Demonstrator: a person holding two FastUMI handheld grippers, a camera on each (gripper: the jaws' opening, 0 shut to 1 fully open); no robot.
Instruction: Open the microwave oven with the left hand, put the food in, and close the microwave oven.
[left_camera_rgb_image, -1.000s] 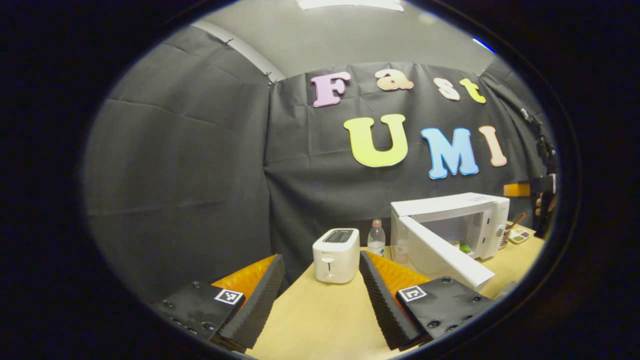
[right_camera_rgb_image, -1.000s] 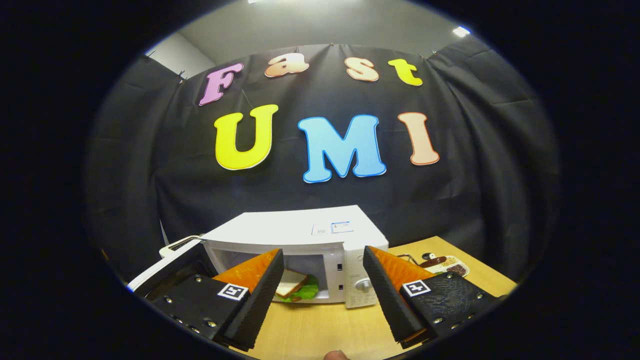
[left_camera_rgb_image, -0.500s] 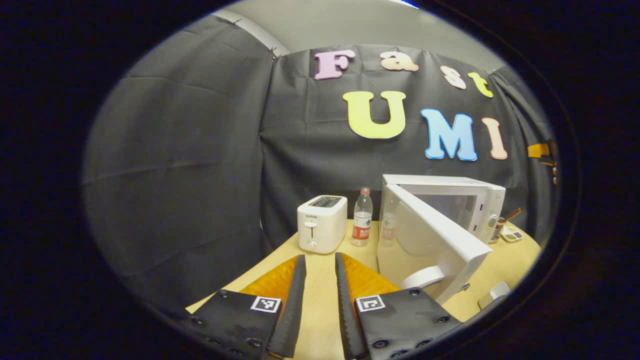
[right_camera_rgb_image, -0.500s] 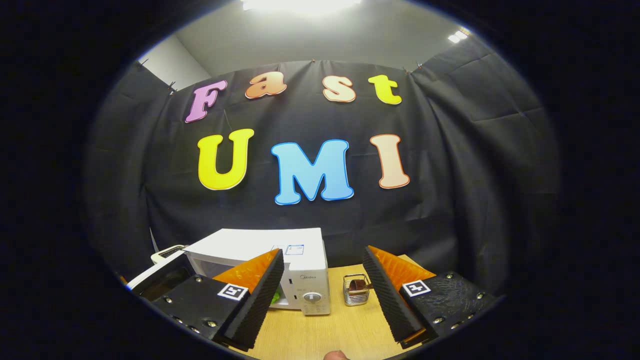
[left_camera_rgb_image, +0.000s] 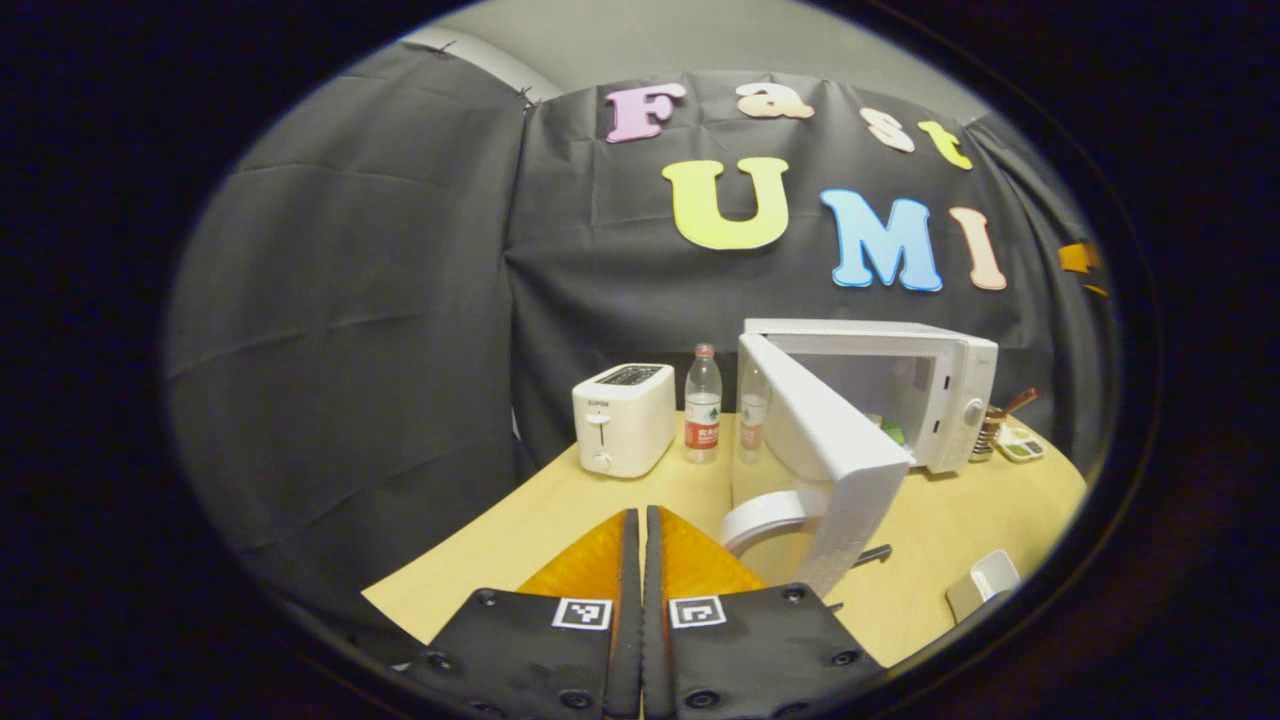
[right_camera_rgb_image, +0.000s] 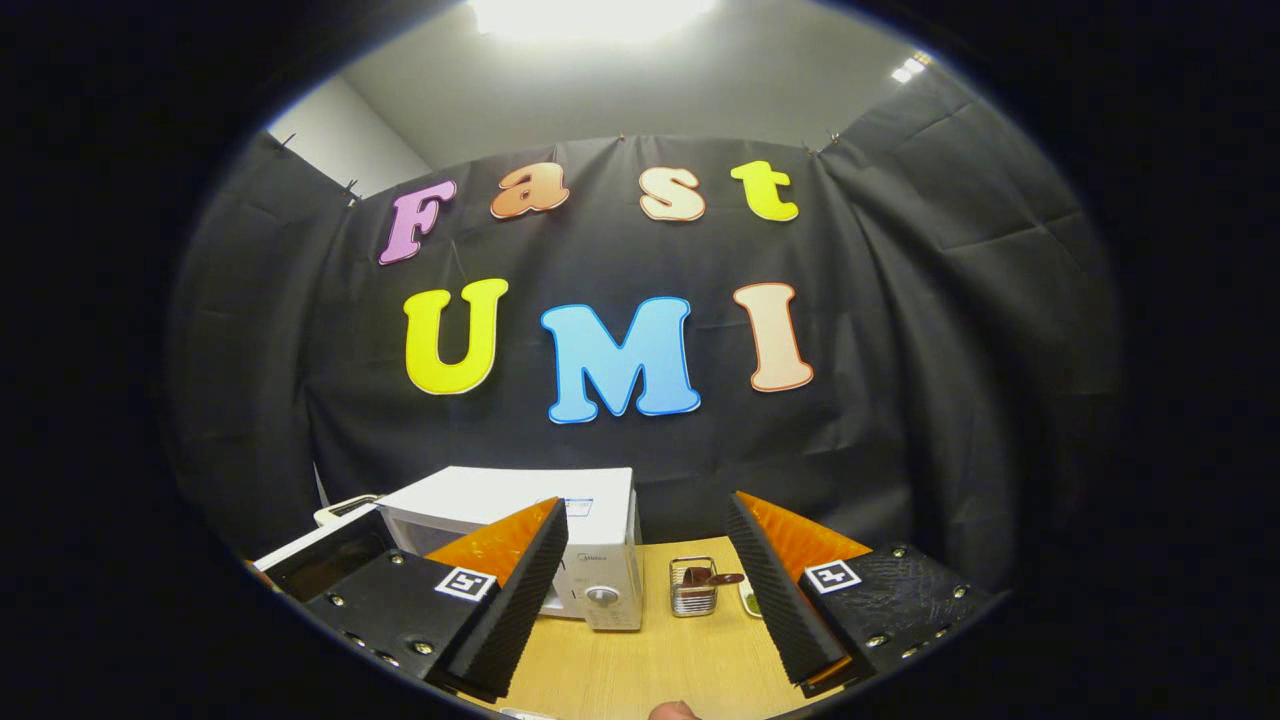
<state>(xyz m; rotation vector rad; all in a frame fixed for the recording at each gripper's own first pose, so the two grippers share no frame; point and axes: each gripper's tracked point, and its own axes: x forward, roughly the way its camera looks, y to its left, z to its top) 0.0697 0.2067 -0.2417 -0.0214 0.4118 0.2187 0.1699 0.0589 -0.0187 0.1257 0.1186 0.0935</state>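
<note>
The white box-shaped microwave oven (left_camera_rgb_image: 930, 395) is standing at the back of the light wooden table (left_camera_rgb_image: 590, 505), its door (left_camera_rgb_image: 825, 440) hanging open, with green food (left_camera_rgb_image: 893, 432) inside. Left of it a clear water bottle (left_camera_rgb_image: 703, 418) and a white toaster (left_camera_rgb_image: 622, 418) are standing. The left gripper (left_camera_rgb_image: 636, 560) is pressing its fingers together on nothing; the right gripper (right_camera_rgb_image: 648, 575) is holding wide apart, empty.

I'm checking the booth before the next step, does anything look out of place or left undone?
Only the microwave door: it stands wide open over the table with food already inside. Nothing looks spilled or damaged.
</note>
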